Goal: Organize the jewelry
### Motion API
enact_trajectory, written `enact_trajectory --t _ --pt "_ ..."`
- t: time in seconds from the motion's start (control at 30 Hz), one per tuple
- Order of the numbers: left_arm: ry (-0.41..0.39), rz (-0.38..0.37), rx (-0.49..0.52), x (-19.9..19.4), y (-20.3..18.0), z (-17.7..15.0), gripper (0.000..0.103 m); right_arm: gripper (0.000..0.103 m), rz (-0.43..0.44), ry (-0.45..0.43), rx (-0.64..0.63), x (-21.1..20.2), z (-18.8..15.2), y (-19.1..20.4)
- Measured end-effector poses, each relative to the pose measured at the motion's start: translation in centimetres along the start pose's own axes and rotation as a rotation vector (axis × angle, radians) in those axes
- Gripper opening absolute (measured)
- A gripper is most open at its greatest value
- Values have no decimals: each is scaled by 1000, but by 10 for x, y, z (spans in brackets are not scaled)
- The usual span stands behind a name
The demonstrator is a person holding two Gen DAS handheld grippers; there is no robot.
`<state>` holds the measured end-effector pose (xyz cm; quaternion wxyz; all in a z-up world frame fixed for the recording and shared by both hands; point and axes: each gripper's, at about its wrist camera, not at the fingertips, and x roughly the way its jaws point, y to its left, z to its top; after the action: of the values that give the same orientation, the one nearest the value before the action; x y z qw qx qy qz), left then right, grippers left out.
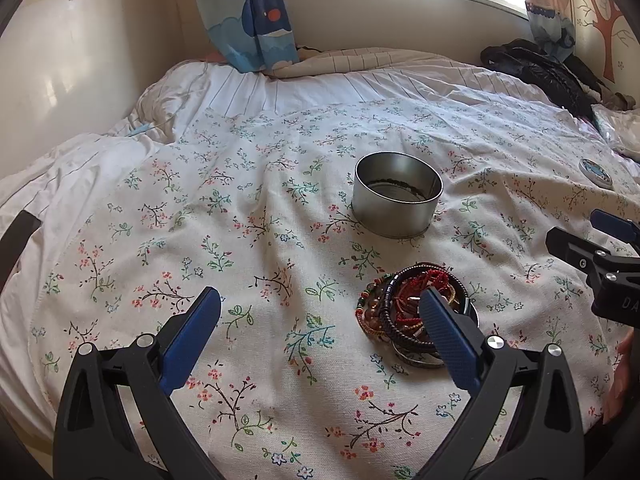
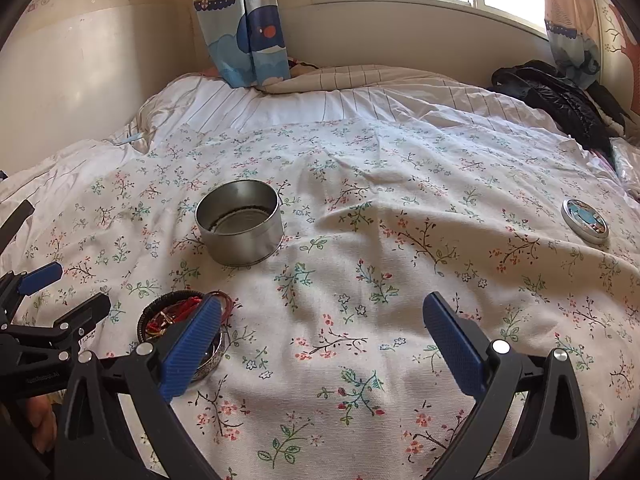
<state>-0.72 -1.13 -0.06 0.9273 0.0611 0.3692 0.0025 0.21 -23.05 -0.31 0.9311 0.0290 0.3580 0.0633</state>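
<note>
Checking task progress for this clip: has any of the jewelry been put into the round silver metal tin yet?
No, the round silver metal tin looks bare inside, while the pile of beaded and braided bracelets lies on the floral bedspread in front of it.

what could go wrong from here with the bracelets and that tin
The bracelets lie in a tangled pile, so gripping one may drag others along. The open tin sits on a soft, wrinkled floral sheet and might tip if bumped. Both the left gripper and right gripper are open near the pile and could collide.
</note>
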Motion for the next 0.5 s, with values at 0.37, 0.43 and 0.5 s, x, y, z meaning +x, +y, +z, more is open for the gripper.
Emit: enact_trajectory --t 0.37,0.43,0.5 --pt "2 -3 3 1 -2 -1 95 97 -3 4 -9 1 -2 3" --pt "3 -1 9 1 -2 -2 95 97 -3 4 -9 1 -1 3" --pt "4 0 10 1 -3 -2 95 97 -1 2 -8 1 -1 3"
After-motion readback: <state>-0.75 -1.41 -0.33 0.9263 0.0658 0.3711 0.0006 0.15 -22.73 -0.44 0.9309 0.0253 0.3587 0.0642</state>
